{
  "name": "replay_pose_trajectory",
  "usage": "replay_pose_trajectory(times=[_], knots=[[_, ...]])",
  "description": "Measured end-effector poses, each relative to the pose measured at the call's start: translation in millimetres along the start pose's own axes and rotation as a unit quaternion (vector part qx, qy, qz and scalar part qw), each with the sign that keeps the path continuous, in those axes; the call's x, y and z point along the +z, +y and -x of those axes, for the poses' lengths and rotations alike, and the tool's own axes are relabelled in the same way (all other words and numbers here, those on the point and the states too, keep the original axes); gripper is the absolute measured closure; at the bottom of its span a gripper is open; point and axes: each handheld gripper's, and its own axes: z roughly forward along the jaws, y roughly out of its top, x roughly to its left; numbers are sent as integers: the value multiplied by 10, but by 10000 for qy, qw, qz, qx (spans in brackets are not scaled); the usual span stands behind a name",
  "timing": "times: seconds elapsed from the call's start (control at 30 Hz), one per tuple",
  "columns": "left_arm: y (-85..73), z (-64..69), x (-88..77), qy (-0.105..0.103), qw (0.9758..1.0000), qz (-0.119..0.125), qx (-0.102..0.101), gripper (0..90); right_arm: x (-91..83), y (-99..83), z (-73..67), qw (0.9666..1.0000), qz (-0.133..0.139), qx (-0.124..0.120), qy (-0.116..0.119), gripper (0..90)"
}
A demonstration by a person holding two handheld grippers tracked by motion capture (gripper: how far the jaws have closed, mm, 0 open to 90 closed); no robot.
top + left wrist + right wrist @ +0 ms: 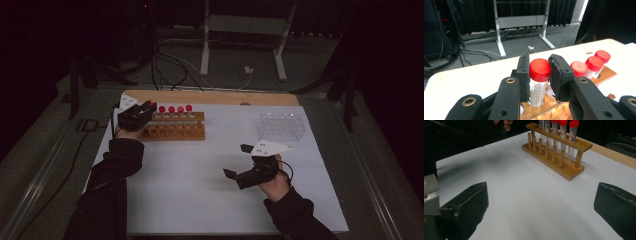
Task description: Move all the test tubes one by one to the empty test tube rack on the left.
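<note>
Five red-capped tubes stand in the wooden rack (175,131) at the far left of the desk (200,200), and the endmost tube (539,82) sits between the jaws of the left tool (540,75). From the left gripper view the jaws bracket the red cap (539,69) on both sides, close against it or touching; whether they actually press on it I cannot tell. The tube stands upright in its hole, long axis vertical, so the tool lies level with the cap and crosswise to that axis. Any lift would have to go straight up along the tube to clear the rack's top rail, by my reading. The remaining tubes (589,66) run off in a row beyond the tool's right jaw, near enough that a sideways pull would knock them. The right tool (245,162) hangs well apart over bare desk nearer the person, jaws spread wide with nothing between them, rack far ahead of it. An empty clear rack (281,126) stands beyond the right tool, near the desk's far edge. Left hand is plainly the nearer one to the tubes.
</note>
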Motion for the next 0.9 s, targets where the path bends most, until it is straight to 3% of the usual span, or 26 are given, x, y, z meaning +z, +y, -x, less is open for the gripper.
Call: replay_pose_trajectory(times=[0.37,0.63,0.77,0.9], knots=[[-44,21,65,62,9992,-393,26,715,8,-5,4,10000,-25,-22,-39,0],[-18,24,54,32,9987,-509,-8,702,9,-4,6,10000,-43,-21,-64,0],[19,31,-8,96,9986,-523,-5,609,-1,-1,8,10000,-34,-25,-87,0],[66,42,-110,-5,9987,-510,34,530,-10,1,10,9999,-25,-30,-107,0]])
